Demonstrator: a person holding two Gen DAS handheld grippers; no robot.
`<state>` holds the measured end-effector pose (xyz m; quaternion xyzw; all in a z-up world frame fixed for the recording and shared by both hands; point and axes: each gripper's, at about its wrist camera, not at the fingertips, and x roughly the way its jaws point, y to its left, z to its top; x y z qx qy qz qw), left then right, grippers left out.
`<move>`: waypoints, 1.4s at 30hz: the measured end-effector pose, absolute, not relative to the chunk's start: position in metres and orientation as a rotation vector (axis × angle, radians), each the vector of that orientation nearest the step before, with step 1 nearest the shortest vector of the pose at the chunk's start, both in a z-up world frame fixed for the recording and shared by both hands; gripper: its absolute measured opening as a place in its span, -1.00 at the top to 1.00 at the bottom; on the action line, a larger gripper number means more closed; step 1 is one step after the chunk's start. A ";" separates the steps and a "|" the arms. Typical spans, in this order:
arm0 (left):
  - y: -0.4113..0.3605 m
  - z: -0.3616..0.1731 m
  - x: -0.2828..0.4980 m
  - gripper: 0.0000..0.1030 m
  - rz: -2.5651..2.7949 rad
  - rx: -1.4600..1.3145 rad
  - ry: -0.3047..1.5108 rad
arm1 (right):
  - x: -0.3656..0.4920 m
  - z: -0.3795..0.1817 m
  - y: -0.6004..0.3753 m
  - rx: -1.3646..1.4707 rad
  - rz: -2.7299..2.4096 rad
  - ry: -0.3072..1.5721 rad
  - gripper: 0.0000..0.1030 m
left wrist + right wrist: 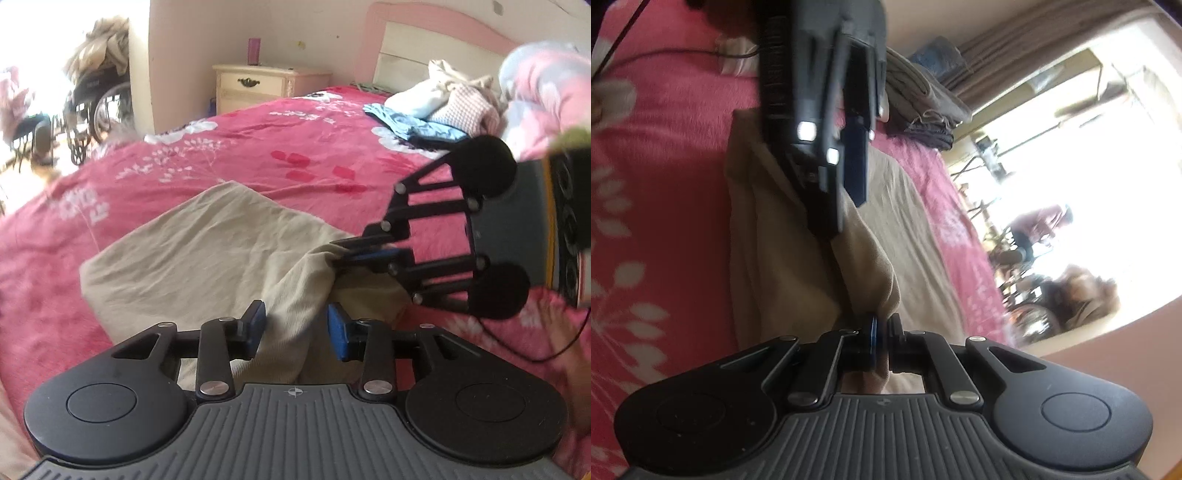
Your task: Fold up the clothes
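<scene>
A beige garment (192, 251) lies partly folded on the pink floral bedspread (295, 147). My left gripper (295, 326) is open, its blue pads (338, 332) on either side of a raised ridge of the beige cloth. My right gripper (338, 254) comes in from the right and is shut on a bunched corner of the same garment, lifting it. In the right wrist view my right gripper (882, 341) is shut on the beige garment (916, 229), and the left gripper (849, 166) hangs above the cloth.
A pile of unfolded clothes (443, 107) lies near the pink headboard (436, 33). A cream nightstand (269, 86) stands by the wall and a wheelchair (92, 110) by the bright window. Folded grey clothes (923, 99) lie at the bed's far edge.
</scene>
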<state>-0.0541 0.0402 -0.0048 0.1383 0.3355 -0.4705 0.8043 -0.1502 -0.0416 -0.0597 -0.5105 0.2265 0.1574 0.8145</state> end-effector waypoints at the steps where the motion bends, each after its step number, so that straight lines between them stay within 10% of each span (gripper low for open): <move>1: 0.040 -0.005 -0.054 0.28 -1.001 0.295 0.721 | -0.151 -0.061 -0.041 -1.104 0.333 0.474 0.93; 10: 0.030 -0.001 -0.074 0.79 -0.877 0.425 0.572 | -0.167 -0.081 -0.039 -1.283 0.299 0.311 0.95; 36: 0.030 -0.051 -0.133 0.74 -0.879 0.880 0.298 | -0.139 -0.054 -0.047 -0.820 0.368 0.436 0.91; 42: 0.042 -0.045 -0.132 0.70 -0.853 0.837 0.350 | -0.163 -0.114 -0.035 -1.129 0.403 0.305 0.97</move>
